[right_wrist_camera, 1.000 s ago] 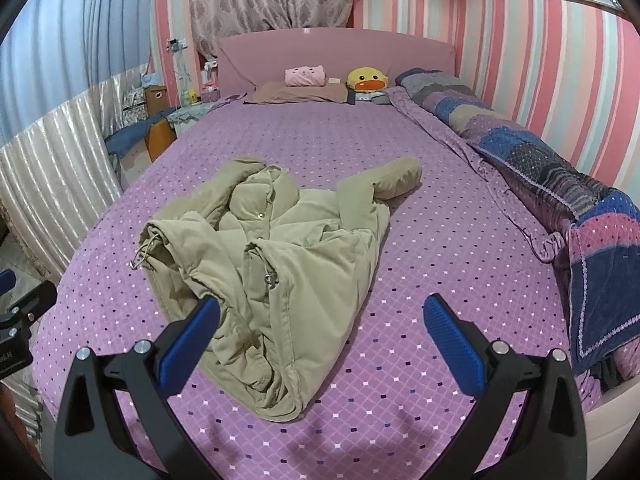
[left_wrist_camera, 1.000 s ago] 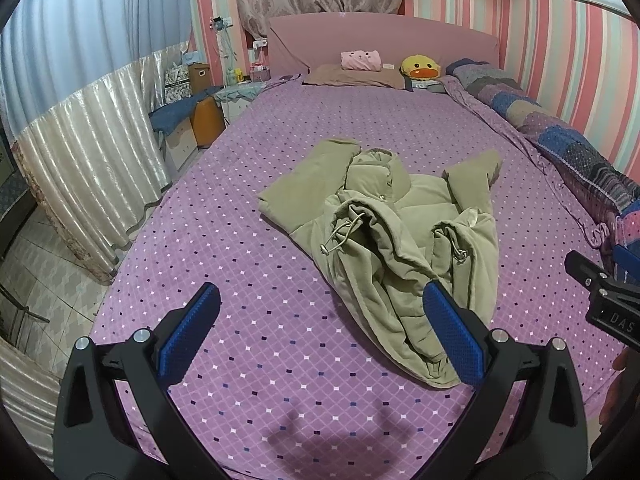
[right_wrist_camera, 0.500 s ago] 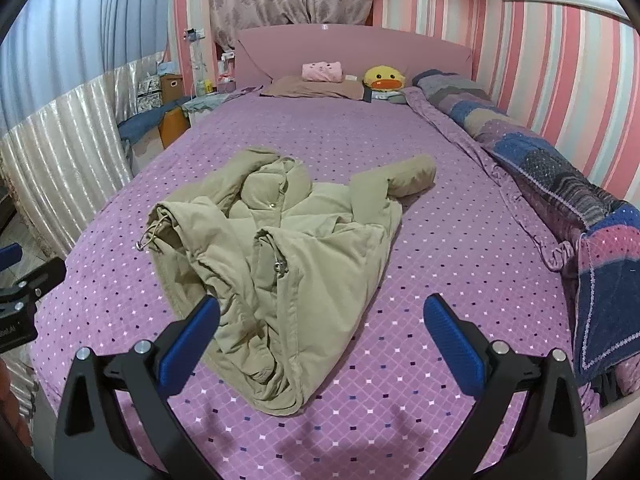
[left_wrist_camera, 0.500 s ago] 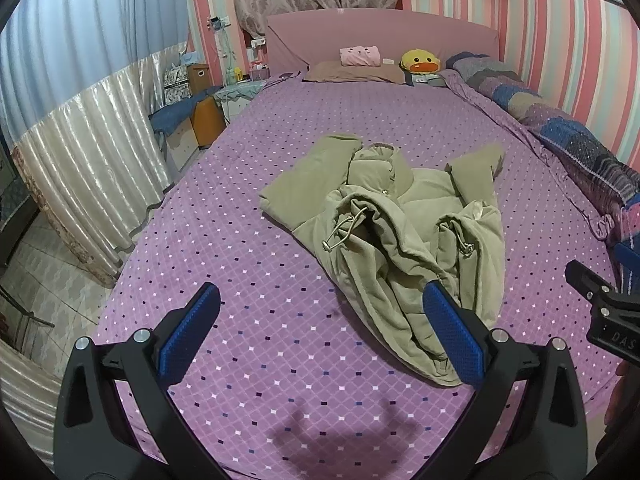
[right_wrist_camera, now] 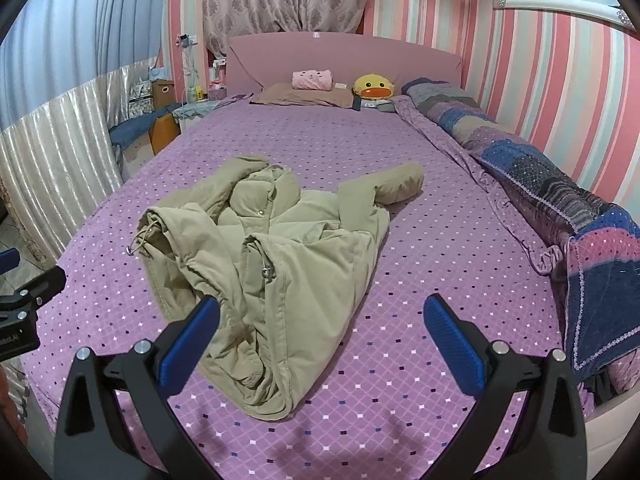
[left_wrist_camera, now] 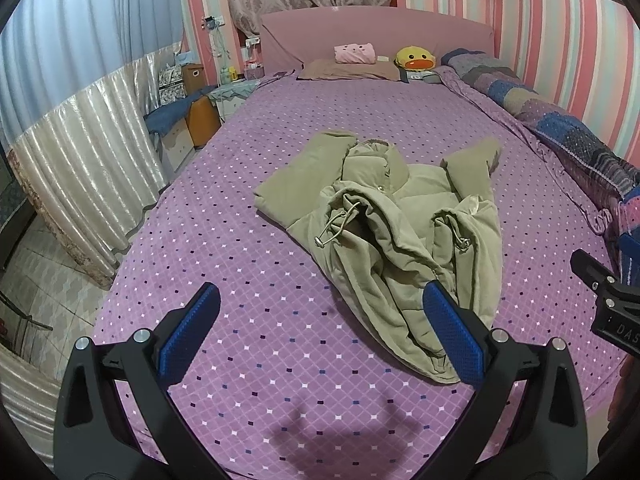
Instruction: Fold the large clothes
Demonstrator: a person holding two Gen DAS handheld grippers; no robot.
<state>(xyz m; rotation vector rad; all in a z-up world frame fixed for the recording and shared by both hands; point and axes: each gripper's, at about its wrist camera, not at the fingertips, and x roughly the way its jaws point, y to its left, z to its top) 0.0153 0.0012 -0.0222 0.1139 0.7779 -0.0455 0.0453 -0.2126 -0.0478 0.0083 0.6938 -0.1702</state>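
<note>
Coat [left_wrist_camera: 400, 232] lying crumpled mid-bed [left_wrist_camera: 240, 240], nothing grabbed.
My left tongs [left_wrist_camera: 320, 332] and right tongs [right_wrist_camera: 320, 336] hover spread wide, empty; the right one's side reads "DAS", rest cut off.

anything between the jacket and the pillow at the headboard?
No. Both wrist views show only bare purple bedspread between the jacket and the pillow; the right wrist view shows it best.

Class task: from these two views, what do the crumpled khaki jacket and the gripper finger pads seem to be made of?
Crumpled khaki jacket: likely matte padded cotton-like cloth; puffy quilted folds, no shine. Blue gripper finger pads: probably rubber or textured plastic; fine ribbed surface, dull finish.
</note>
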